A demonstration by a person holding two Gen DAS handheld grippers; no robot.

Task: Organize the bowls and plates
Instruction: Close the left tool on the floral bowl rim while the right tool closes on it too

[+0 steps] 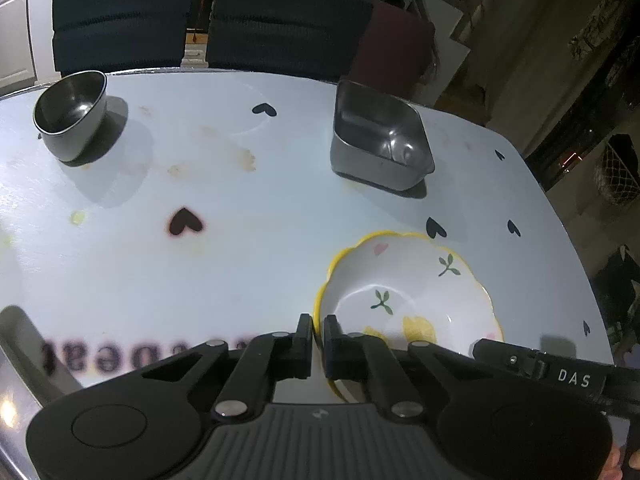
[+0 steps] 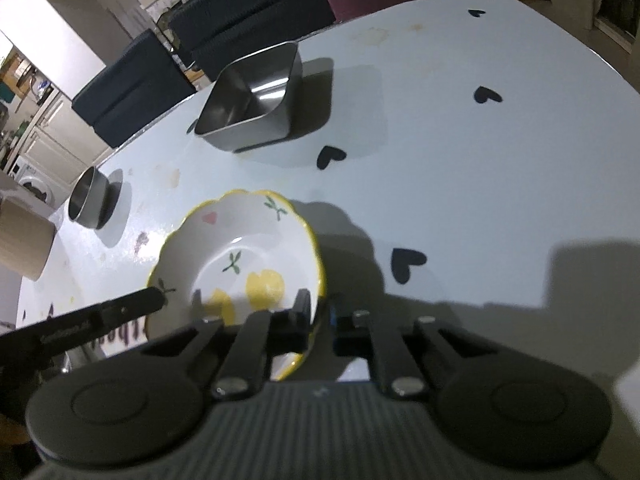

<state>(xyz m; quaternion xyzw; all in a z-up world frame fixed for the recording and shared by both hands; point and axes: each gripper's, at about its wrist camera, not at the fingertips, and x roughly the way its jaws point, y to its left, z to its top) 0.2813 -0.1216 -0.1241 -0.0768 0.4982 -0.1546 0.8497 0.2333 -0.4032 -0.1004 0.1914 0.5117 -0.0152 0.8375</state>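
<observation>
A white ceramic bowl (image 1: 412,300) with a yellow scalloped rim and painted leaves and hearts sits on the pale table (image 1: 240,260) near its front edge. My left gripper (image 1: 318,332) is shut on the bowl's left rim, one finger inside and one outside. In the right wrist view, my right gripper (image 2: 320,312) pinches the same bowl (image 2: 240,256) at its right rim. Each view shows a black finger (image 1: 512,360) of the other gripper at the bowl's opposite side. A round steel bowl (image 1: 72,112) stands far left. A square steel container (image 1: 380,136) stands behind the ceramic bowl.
Dark padded chairs (image 1: 280,28) line the table's far edge, with a maroon one (image 1: 396,40) beside them. A brown cardboard cylinder (image 2: 24,240) stands at the table's left end. Black heart prints and brownish stains mark the tabletop. The table's rounded right edge (image 1: 560,208) falls away to a dark floor.
</observation>
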